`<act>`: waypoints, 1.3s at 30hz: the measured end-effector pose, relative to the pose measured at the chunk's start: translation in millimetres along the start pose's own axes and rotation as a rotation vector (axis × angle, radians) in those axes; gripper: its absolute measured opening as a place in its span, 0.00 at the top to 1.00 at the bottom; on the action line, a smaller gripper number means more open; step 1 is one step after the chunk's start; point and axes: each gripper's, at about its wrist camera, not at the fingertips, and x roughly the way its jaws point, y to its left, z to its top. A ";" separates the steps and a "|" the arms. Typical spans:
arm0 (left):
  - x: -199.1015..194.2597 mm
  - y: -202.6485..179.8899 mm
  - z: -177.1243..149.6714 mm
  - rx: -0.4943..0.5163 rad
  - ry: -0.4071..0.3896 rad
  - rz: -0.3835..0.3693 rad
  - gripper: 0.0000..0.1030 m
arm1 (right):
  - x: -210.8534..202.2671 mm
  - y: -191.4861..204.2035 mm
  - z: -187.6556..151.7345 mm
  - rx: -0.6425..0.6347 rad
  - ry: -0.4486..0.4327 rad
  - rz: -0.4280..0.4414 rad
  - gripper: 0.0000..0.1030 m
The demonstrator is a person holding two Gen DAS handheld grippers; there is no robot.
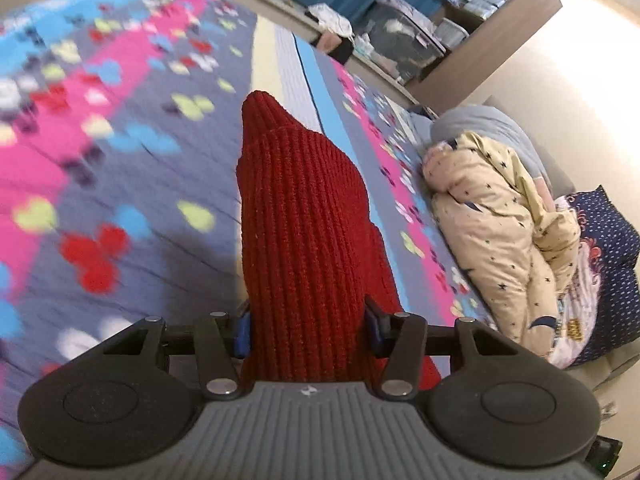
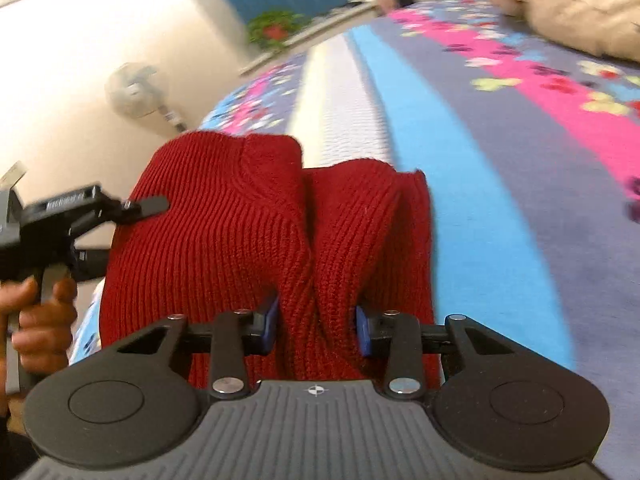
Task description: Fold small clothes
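A dark red ribbed knit garment (image 1: 296, 220) hangs lifted above the patterned bedspread (image 1: 120, 140). In the left wrist view my left gripper (image 1: 308, 330) is shut on one bunched end of it, and the knit fills the gap between the blue pads (image 1: 242, 334). In the right wrist view my right gripper (image 2: 316, 326) is shut on a gathered fold of the same garment (image 2: 224, 220), which spreads to the left. There a hand (image 2: 40, 312) holds the other gripper against the garment's left edge.
A cream star-print quilt (image 1: 492, 232) and a navy dotted pillow (image 1: 608, 248) lie on the right side of the bed. Behind stand a wooden shelf (image 1: 480, 20) with boxes and a blue curtain. A standing fan (image 2: 136, 92) and a plant (image 2: 276, 30) are beyond the bed.
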 end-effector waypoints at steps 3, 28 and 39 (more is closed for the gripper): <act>-22.2 21.0 16.8 0.013 -0.018 0.032 0.45 | 13.8 23.6 -1.6 -0.060 0.008 0.067 0.63; -79.4 18.2 -124.6 0.416 -0.034 0.389 0.26 | 35.8 51.4 -33.5 -0.187 0.169 -0.089 0.67; -112.2 -5.5 -153.3 0.481 -0.035 0.396 0.13 | 0.1 63.1 -40.8 -0.296 0.082 -0.258 0.48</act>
